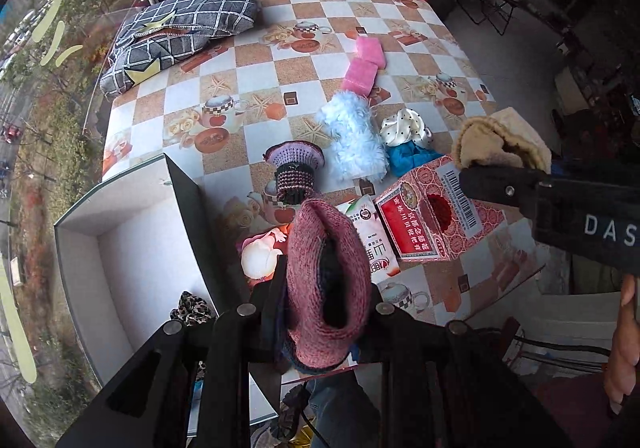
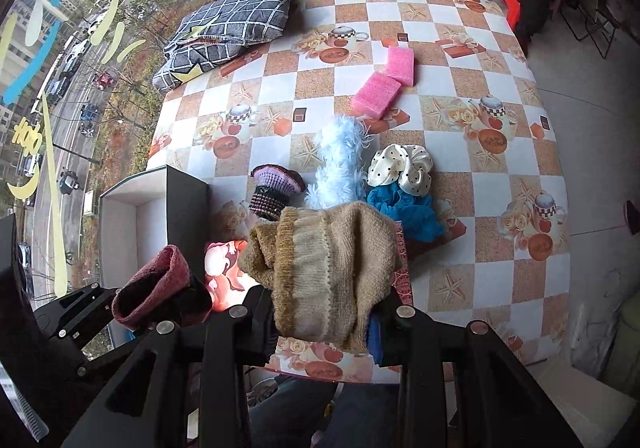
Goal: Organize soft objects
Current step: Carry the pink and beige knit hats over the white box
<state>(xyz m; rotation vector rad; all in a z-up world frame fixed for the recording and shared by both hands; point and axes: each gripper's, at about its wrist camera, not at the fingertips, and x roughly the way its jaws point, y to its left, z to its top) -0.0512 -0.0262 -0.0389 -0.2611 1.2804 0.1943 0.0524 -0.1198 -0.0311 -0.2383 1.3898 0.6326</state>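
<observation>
My left gripper (image 1: 326, 300) is shut on a pink knitted piece with a dark lining (image 1: 320, 248), held above the table's near edge beside the open box (image 1: 120, 248). My right gripper (image 2: 322, 312) is shut on a beige knitted piece (image 2: 324, 268), lifted over the red tissue box (image 1: 436, 212). Each gripper shows in the other's view: the right one (image 1: 480, 174) with the beige knit (image 1: 500, 144), the left one (image 2: 160, 300) with the pink knit (image 2: 156, 280). On the table lie a purple knitted piece (image 2: 276, 188), a light blue fluffy item (image 2: 340, 164), a white dotted scrunchie (image 2: 400, 168) and a blue scrunchie (image 2: 404, 208).
The box has black walls and a white inside, with a leopard-print scrunchie (image 1: 192, 308) in it. Two pink sponges (image 2: 376, 92) (image 2: 400, 64) lie further back and a checked pillow (image 2: 232, 24) at the far left. A tissue pack (image 1: 368, 228) lies beside the red box. A person sits beyond the table.
</observation>
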